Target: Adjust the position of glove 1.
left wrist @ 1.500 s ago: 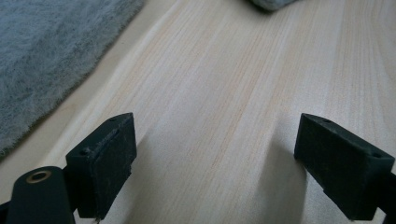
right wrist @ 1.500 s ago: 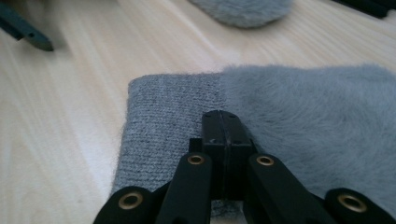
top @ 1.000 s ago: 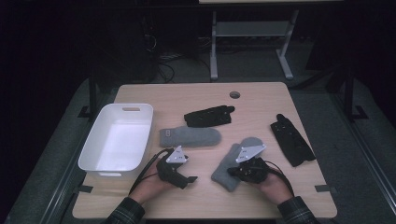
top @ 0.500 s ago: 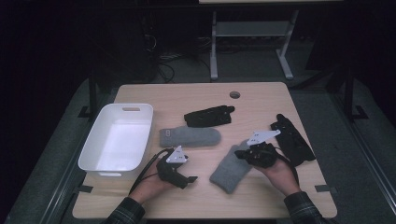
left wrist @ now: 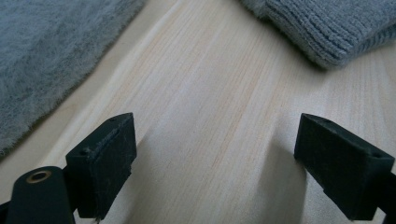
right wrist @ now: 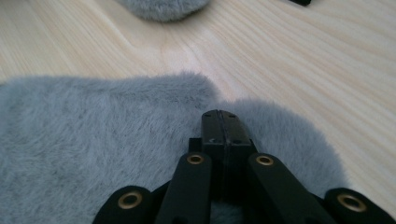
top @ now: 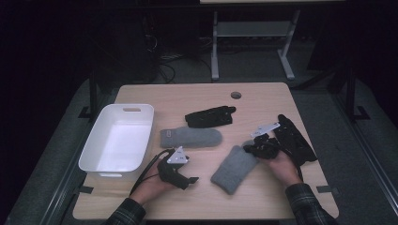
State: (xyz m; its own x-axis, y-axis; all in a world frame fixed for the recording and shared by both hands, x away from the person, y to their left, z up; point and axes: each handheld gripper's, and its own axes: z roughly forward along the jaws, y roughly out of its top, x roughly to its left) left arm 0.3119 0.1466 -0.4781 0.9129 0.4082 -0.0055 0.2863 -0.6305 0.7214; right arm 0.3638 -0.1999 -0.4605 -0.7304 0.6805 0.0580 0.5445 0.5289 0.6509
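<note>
Since the earlier frames the right gripper has travelled toward the right side of the table, away from the middle of the near grey mitten to that mitten's far end, close beside the black glove at the right edge. The mitten has turned with it and now lies slanted, its cuff toward the person. The right gripper view shows the fingers pressed together with the fur of the mitten under and around them; whether they pinch any of the fabric cannot be told. The left gripper has stayed where it was, at the near edge, right of the white bin. Its fingers stand wide apart over bare wood, holding nothing, with grey fabric at both upper corners of its view. A second grey mitten lies in the middle of the table, a second black glove just beyond it, both unmoved. The table is pale wood with a round cable hole near the far edge. It stands on grey carpet in a dark room, with a metal frame and loose cables behind it.
</note>
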